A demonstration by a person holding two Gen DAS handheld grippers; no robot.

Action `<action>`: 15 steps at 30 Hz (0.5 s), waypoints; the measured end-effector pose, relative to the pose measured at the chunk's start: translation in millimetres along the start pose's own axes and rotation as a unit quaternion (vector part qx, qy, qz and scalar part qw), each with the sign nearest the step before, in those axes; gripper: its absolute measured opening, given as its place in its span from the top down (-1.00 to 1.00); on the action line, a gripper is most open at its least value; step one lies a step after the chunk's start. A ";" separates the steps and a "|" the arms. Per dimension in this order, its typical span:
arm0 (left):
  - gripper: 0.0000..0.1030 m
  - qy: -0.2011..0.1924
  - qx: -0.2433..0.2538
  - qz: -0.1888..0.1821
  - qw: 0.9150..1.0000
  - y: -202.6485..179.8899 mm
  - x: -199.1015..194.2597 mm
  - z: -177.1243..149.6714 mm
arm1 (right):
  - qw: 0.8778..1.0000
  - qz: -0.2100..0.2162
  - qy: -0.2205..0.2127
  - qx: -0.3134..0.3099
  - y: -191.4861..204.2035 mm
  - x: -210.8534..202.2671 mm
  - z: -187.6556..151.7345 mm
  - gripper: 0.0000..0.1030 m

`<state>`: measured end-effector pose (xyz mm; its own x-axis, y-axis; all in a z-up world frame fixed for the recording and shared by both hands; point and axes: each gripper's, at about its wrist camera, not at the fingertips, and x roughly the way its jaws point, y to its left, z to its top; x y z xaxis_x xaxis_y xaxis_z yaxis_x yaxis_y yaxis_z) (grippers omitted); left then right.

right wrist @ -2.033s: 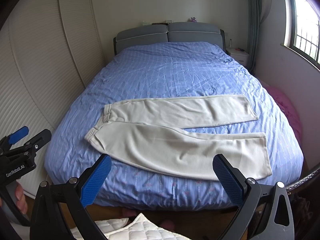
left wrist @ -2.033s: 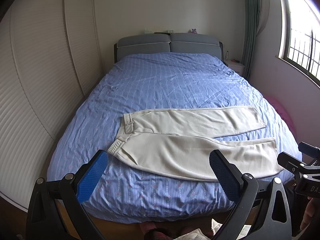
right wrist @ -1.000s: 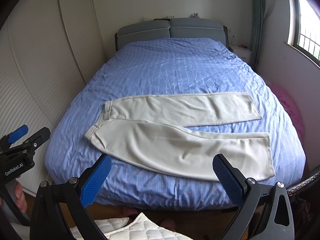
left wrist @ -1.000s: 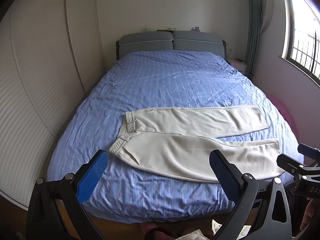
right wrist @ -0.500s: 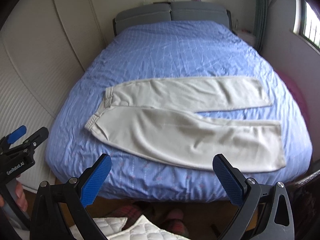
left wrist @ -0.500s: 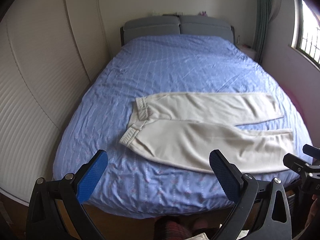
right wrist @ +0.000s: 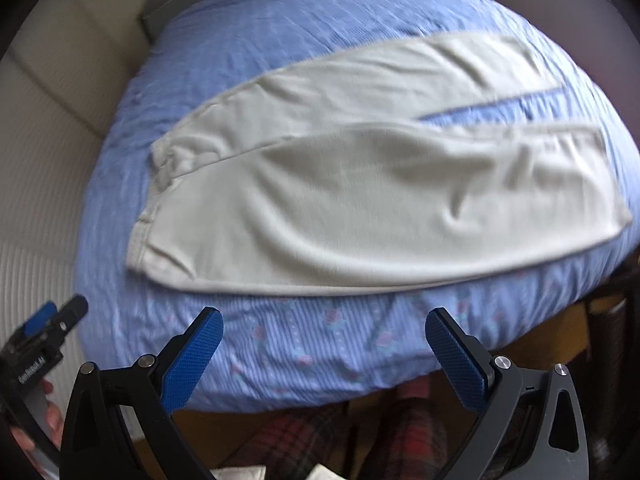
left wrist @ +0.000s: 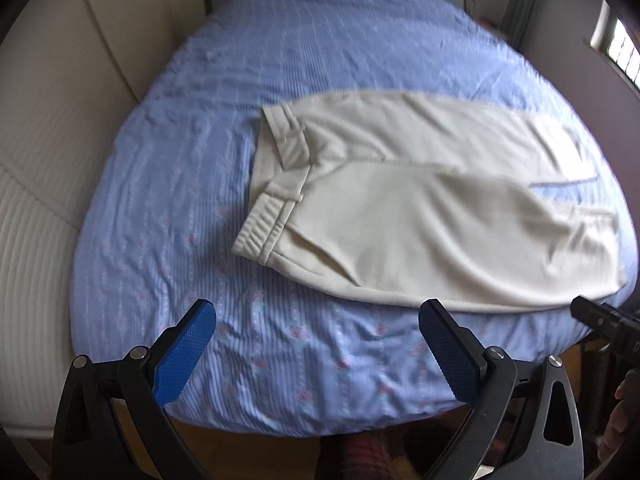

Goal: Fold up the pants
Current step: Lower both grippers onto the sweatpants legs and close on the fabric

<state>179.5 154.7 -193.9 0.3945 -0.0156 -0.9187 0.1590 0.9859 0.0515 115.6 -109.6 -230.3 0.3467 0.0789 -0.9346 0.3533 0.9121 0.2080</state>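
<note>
Cream pants (left wrist: 420, 216) lie flat across the blue bed (left wrist: 280, 60), waistband left, both legs running right, slightly rumpled. They sit just ahead of the left hand-held gripper (left wrist: 316, 344) and right hand-held gripper (right wrist: 324, 350), both spread wide, grasping nothing.

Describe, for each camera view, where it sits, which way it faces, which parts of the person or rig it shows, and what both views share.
Left wrist: on the left tool, facing down over the bed toward the waistband; right tool's tip at the right edge.
Right wrist: on the right tool, facing the nearer leg; left tool and fingers at lower left, plaid-clad legs below.
Shared: the cream pants, the bed.
</note>
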 end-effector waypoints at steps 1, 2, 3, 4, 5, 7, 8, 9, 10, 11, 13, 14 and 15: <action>-1.00 0.009 0.004 -0.003 1.000 2.2 13.5 0.6 | 1.000 -0.001 0.003 0.010 -0.3 9.7 -0.4 -1.00; -1.00 0.016 0.005 -0.006 1.000 3.7 23.7 0.6 | 1.000 0.000 0.006 0.022 -2.0 19.5 -0.9 -1.00; -1.00 0.029 0.005 -0.011 1.000 5.5 40.5 0.2 | 0.999 -0.003 0.011 0.036 -4.3 31.5 -1.0 -1.00; -1.00 0.036 0.002 -0.019 0.999 6.2 52.6 0.1 | 0.999 -0.002 0.014 0.046 -6.1 41.1 -1.3 -1.00; -0.99 0.044 0.000 -0.022 0.999 7.8 61.0 0.0 | 0.998 -0.002 0.022 0.060 -10.0 55.3 -2.3 -0.99; -0.99 0.060 -0.011 -0.030 0.998 10.0 82.8 0.0 | 0.995 0.000 0.038 0.088 -19.3 73.7 -4.0 -0.99; -0.99 0.065 -0.018 -0.032 0.997 10.1 91.7 -1.3 | 0.994 0.006 0.042 0.099 -23.0 80.9 -4.6 -0.99; -0.99 0.073 -0.030 -0.037 0.996 11.9 103.2 -2.0 | 0.992 0.006 0.046 0.114 -28.9 88.8 -5.6 -0.98; -0.99 0.076 -0.038 -0.040 0.996 13.2 109.8 -2.2 | 0.991 0.005 0.046 0.128 -34.1 94.4 -6.4 -0.96; -0.99 0.086 -0.047 -0.044 0.994 15.0 118.4 -1.8 | 0.989 0.006 0.045 0.138 -38.3 99.1 -7.0 -0.96; -0.99 0.100 -0.063 -0.055 0.991 17.6 133.7 -0.3 | 0.986 0.007 0.047 0.162 -47.8 109.4 -7.9 -0.94; -0.99 0.106 -0.069 -0.053 0.991 18.9 142.8 0.7 | 0.983 0.012 0.048 0.175 -52.7 115.2 -8.8 -0.94; -0.99 0.108 -0.072 -0.051 0.990 19.6 148.8 0.7 | 0.982 0.014 0.048 0.182 -55.8 120.8 -9.3 -0.94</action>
<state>242.0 171.6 -329.3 0.1776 -0.0959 -0.9794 0.0506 0.9948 -0.0882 129.7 -147.2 -357.5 0.2822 0.1551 -0.9467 0.6384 0.7063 0.3060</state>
